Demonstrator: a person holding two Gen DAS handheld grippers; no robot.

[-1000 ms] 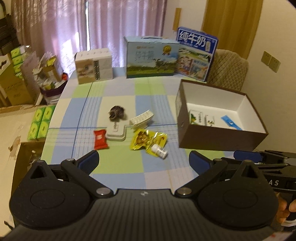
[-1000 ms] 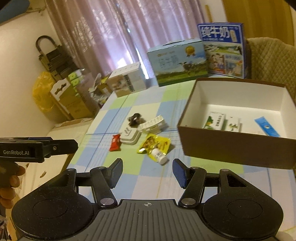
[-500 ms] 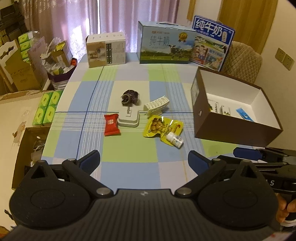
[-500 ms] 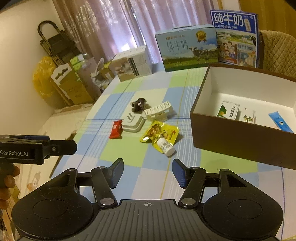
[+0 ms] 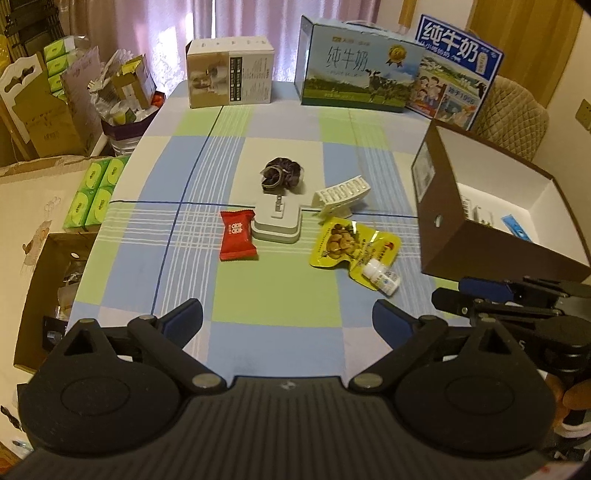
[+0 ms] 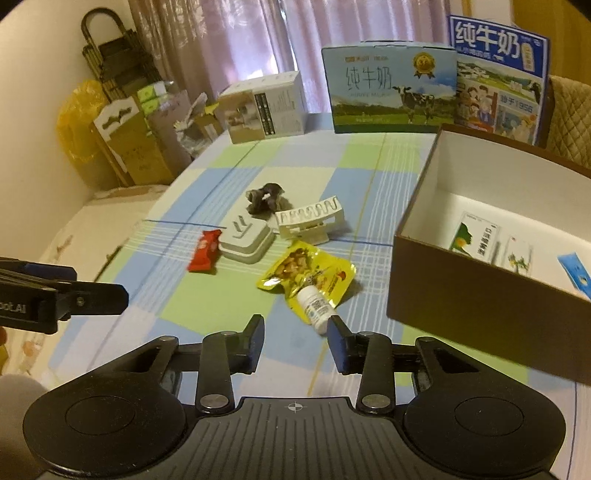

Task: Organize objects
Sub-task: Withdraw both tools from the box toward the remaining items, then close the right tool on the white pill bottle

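While jaws gape, right gripper (image 6: 295, 332) nears, perhaps touches, white bottle (image 6: 314, 309).

Daylight is glowing through sheer pink curtains (image 5: 236, 22) behind the table under its blue, green and white checked cloth (image 5: 280, 299). A beige quilted chair (image 5: 517, 118) is standing against the cream wall (image 5: 569, 74), and brown cardboard boxes (image 6: 136, 147) are crowding the pale floor (image 6: 110, 206).

"纯牛奶" on both milk cartons (image 6: 391, 92) (image 6: 498, 74), "PURE MILK" on the first; "ot.AI" on left gripper (image 6: 14, 308).
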